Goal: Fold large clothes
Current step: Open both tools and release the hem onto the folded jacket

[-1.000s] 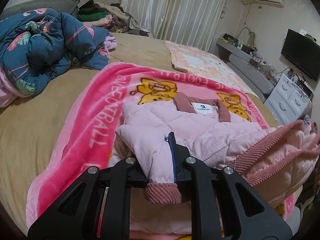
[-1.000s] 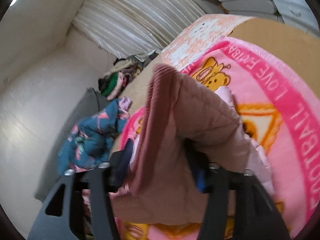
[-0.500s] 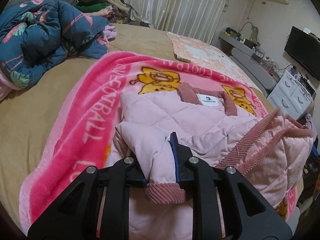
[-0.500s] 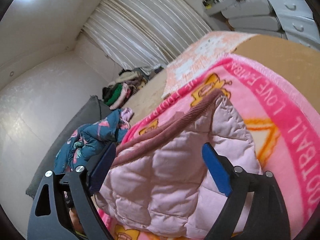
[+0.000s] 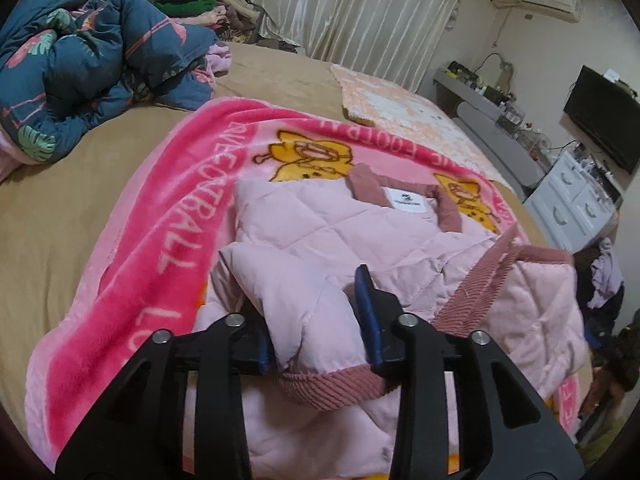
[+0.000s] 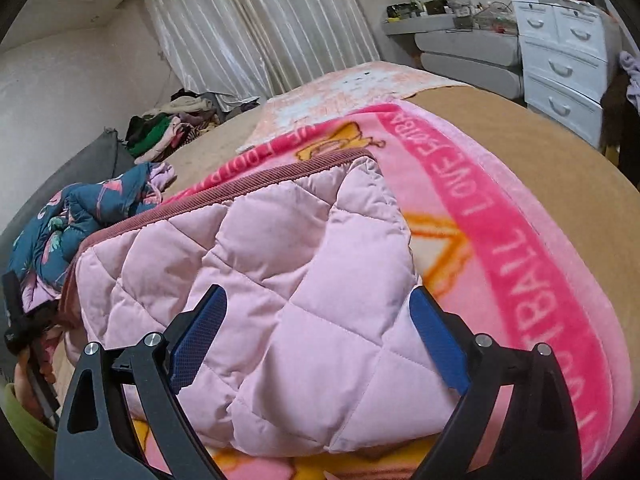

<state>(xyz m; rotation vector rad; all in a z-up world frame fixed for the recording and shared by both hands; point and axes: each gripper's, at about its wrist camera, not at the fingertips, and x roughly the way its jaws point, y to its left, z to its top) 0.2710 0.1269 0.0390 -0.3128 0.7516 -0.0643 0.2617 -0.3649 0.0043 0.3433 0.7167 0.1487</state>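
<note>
- A pale pink quilted jacket (image 5: 320,232) lies on a bright pink cartoon-print blanket (image 5: 160,216) spread across a tan-covered bed (image 5: 60,208), its collar and white neck label at the far end, away from the fingers.
- The left gripper (image 5: 316,320) has its blue-padded jaws set narrowly apart either side of a folded sleeve (image 5: 304,312); they have just been opening, and the sleeve sits loosely between them, its ribbed dusty-rose cuff (image 5: 332,384) bulging out just below the pads. Whether the pads still touch the cloth cannot be told.
- To the right of the left fingers, a folded-over side panel of the jacket rises in a puffy hump edged with rose ribbing.
- The right gripper (image 6: 316,336) stands with its jaws wide, having just been opening; that same quilted panel (image 6: 260,264) lies between and ahead of the fingers, with neither pad pressing on it.
- Beyond the right fingers, the ribbed hem runs up and away toward the blanket's lettered border.
- Far off past the left fingers, to the left, a crumpled navy flamingo-print duvet (image 5: 76,64) is heaped on the bed, with piled clothes (image 5: 200,0) before pale curtains (image 5: 352,16).
</note>
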